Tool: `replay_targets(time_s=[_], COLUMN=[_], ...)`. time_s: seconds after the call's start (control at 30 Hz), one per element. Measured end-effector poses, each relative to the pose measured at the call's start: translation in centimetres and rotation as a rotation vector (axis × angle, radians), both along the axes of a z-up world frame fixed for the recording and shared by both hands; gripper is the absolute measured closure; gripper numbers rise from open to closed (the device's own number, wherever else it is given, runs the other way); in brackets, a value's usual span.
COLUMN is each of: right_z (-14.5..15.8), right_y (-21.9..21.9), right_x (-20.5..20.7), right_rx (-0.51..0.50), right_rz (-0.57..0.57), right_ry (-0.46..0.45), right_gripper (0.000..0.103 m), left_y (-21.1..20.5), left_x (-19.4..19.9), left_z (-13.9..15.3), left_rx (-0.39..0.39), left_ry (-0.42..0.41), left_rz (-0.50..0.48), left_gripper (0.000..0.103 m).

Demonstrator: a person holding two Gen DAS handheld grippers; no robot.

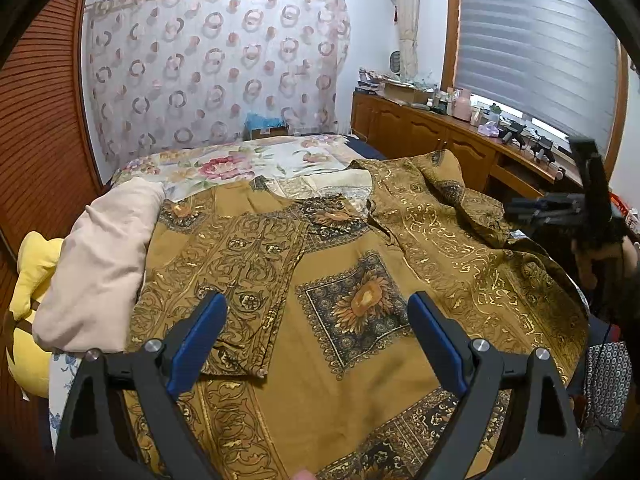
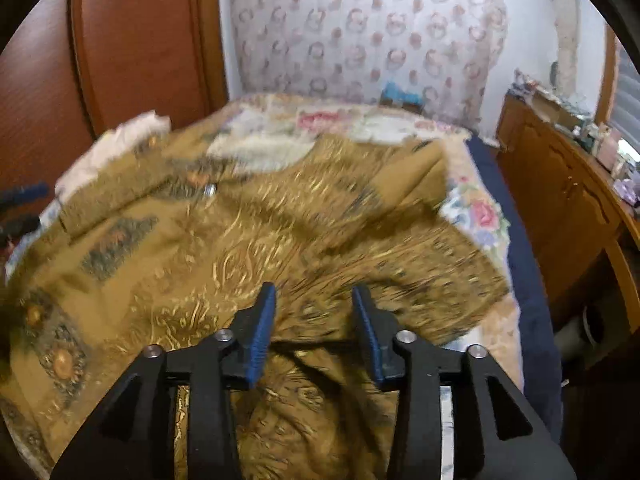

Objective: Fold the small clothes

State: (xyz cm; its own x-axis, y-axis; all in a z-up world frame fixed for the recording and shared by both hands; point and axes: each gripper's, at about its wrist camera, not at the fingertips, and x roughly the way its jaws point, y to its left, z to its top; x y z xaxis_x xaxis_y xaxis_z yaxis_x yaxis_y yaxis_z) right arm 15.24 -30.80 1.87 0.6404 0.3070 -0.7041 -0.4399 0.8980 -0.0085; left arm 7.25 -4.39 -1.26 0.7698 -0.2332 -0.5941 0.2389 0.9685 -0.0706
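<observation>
1. Fabric first: the mustard garment, printed with gold scrolls and dark sunflower squares, is lying spread across the bed, covering most of the near half of the floral bedspread.
2. Folding is looking only partly begun. The left sleeve is already lying turned in over the body, flat and fairly square, while the right sleeve is sitting rumpled and raised toward the far right edge (so that side is probably the next to be dealt with). The bottom-to-top folds are not yet made, as far as I can judge.
3. The left tongs are hovering low over the middle of the garment, pointing up the bed, their blue pads spread wide apart with nothing between them.
4. The right tongs are hanging above the crumpled right portion, angled down toward it; their pads are standing apart with a clear gap, and no cloth appears pinched (this view is blurred, so fine contact is hard to read).
5. Beside the garment on the left, a pale pink pillow is resting against the cloth's edge, with a yellow soft toy just beyond it.
6. Further out, a wooden cabinet cluttered with bottles is running along the right wall under the window blind.
</observation>
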Motion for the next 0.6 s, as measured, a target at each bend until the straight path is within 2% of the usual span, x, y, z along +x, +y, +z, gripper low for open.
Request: replay_targets(time_s=[0.13,0.3,0.47,0.6], right_z=[1.1,-1.2,-3.5,-4.3], right_y=[-1.9,-4.3,-6.7,-7.6], right_x=[0.9,4.2,6.2,6.5], right_rx=[-0.021,-0.062,-0.059,-0.027], right_rz=[-0.073,-0.176,-0.273,-0.282], right_ry=[-0.034,0.036,0.11,0.154], right_gripper=[0.052,0.052,0.052,0.052], left_y=[-0.2,-0.4,-0.4,-0.4], left_x=[-0.1,0.0,-0.2,-0.3], left_z=[0.0,-0.2,-0.4,-0.6], left_rx=[-0.007,-0.007,-0.003,-0.005], left_ry=[-0.002,0.004,0.012,0.013], left_rz=[-0.007,-0.012,-0.015,-0.016], left_gripper=[0.011,0.011,0.011,0.011])
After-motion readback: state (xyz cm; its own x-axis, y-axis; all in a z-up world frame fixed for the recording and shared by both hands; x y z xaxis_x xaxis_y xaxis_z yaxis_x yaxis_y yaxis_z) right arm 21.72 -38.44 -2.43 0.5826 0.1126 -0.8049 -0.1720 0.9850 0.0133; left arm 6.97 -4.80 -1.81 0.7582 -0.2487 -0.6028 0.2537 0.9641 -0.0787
